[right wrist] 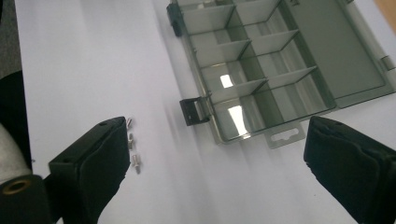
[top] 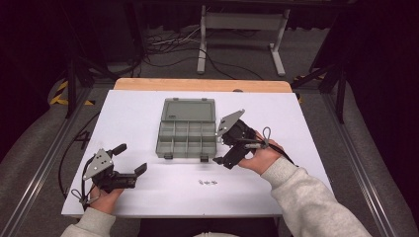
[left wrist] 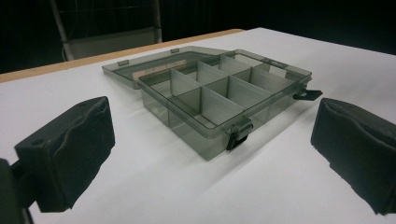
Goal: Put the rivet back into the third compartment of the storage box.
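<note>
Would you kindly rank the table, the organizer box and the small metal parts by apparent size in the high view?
1. Table
2. Organizer box, lid open
3. Small metal parts, far the smallest

Greys, blacks and white, as we are seeing them

We are looking at a translucent smoky-grey organiser box (top: 187,134) with black latches (left wrist: 238,133); it is sitting on a plain white table (top: 143,192) edged in pale wood; small silvery screws (top: 208,182) are glinting; both grippers are showing matte black pads (right wrist: 95,164), with grey plates on top.
</note>
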The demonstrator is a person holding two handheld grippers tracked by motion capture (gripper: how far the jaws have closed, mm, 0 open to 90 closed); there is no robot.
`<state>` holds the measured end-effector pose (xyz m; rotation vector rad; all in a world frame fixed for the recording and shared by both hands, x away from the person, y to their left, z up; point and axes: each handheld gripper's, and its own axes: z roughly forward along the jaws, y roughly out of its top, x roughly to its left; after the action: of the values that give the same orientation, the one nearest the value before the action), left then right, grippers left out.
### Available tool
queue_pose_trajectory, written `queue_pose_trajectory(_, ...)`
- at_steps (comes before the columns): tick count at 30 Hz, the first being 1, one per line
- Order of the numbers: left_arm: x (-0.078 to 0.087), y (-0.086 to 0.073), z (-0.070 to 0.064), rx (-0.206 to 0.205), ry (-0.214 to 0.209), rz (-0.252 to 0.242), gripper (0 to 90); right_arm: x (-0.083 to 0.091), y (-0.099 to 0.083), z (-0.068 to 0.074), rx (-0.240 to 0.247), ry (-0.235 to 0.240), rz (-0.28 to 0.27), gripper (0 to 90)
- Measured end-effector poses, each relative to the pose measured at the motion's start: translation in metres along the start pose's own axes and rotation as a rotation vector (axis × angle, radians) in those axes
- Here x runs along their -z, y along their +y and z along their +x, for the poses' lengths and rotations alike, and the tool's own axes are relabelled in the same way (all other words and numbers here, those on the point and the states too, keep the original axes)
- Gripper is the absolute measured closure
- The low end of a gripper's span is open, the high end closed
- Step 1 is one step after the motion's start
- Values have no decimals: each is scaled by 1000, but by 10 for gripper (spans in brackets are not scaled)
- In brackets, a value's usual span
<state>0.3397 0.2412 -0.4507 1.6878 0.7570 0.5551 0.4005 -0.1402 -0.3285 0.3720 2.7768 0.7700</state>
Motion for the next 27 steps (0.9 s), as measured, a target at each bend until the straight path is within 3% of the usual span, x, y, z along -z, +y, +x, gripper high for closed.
queue_pose_trajectory(5, 0, 0, -1, -3, 0, -2, 2, -6, 6, 0, -23, 26, 90, 81)
queue_pose_trajectory(12, 0, 0, 0, -5, -1, 2, 2, -14, 8, 7, 8, 60, 164, 110)
queue_pose_trajectory(17, 0, 0, -1, -4, 3, -2, 2, -24, 5, 17, 50, 71, 160, 128)
queue_pose_trajectory(27, 0, 0, 0, -6, 5, 1, 2, -48, -2, 29, 65, 118, 218, 177)
